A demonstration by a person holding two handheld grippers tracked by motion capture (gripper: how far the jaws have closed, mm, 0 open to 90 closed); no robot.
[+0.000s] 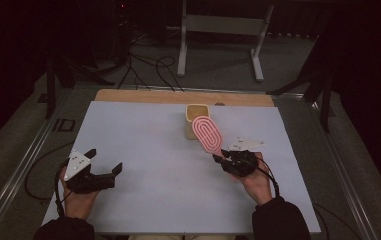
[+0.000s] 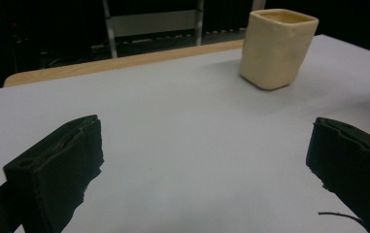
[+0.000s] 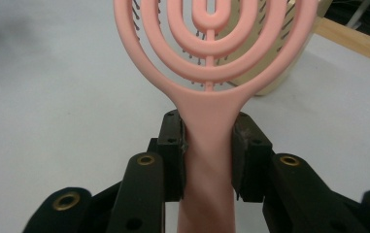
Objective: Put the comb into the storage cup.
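Your high view looks forward and down from above your side of the worktop (image 1: 143, 150), taking in all of it. Your left gripper view sits low, facing across the surface toward the cream cup (image 2: 277, 47). Your right gripper view looks close along the pink brush (image 3: 211, 63). All three share that cup.

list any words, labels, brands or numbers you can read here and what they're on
None can be read.
The pink hairbrush, held in the right gripper: plain, no lettering.
The cream cup: no print on the sides that show.
The grey plates on the left gripper and the right one: small dark dots, too small to tell whether they are marks or holes.
The white table sheet: unmarked.
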